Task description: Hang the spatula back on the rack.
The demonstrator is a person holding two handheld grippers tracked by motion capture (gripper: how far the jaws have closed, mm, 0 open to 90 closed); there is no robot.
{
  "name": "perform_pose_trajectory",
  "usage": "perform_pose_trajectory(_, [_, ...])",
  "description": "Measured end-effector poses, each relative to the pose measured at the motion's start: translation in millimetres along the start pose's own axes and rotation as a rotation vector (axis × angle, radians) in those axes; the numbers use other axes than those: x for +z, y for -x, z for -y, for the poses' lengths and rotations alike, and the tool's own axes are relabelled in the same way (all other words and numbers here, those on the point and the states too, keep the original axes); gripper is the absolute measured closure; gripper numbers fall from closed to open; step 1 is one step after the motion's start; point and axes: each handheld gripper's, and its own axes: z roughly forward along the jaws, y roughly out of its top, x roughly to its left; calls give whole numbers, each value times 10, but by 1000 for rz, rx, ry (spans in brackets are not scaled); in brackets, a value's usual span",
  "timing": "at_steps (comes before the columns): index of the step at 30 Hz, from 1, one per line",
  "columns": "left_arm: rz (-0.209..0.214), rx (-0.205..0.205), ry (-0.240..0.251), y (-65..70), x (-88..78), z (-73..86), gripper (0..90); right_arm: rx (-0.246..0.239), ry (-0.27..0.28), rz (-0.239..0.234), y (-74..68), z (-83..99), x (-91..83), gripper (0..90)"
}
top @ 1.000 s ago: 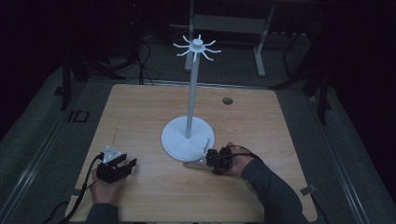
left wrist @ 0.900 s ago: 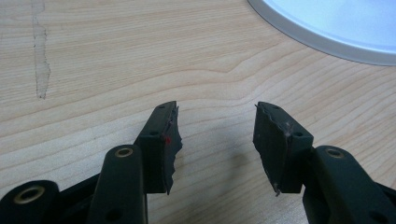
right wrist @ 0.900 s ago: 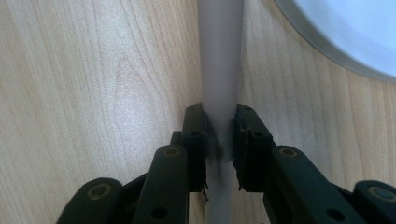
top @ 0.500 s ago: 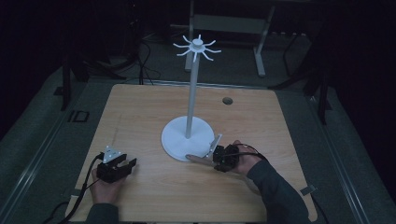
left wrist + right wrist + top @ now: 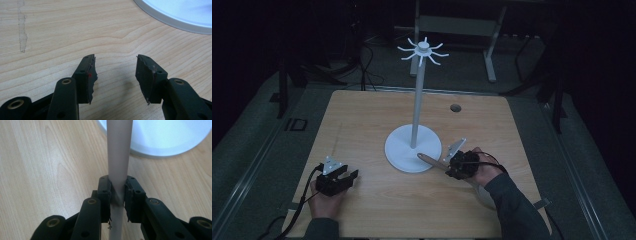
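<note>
The right gripper (image 5: 451, 165) pinches a pale rod (image 5: 117, 157) between its jaws, the rod's far end above the white stand's round base (image 5: 399, 150). The left gripper (image 5: 115, 72) rests on the wooden worktop (image 5: 362, 115), well apart, jaws spread and empty.

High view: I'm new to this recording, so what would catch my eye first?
The tall white stand, with its crown of hooks and round base, rises mid-table. Right of the base, the right gripper is shut on a pale stick that points over the base's rim. At the near left, the left gripper rests open on the wooden table.
</note>
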Motion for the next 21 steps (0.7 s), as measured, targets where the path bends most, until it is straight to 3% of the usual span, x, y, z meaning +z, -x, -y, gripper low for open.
perform_pose_trajectory(21, [-1,0,4,2,-2,2,500,104,196,91,131,220,-408,762])
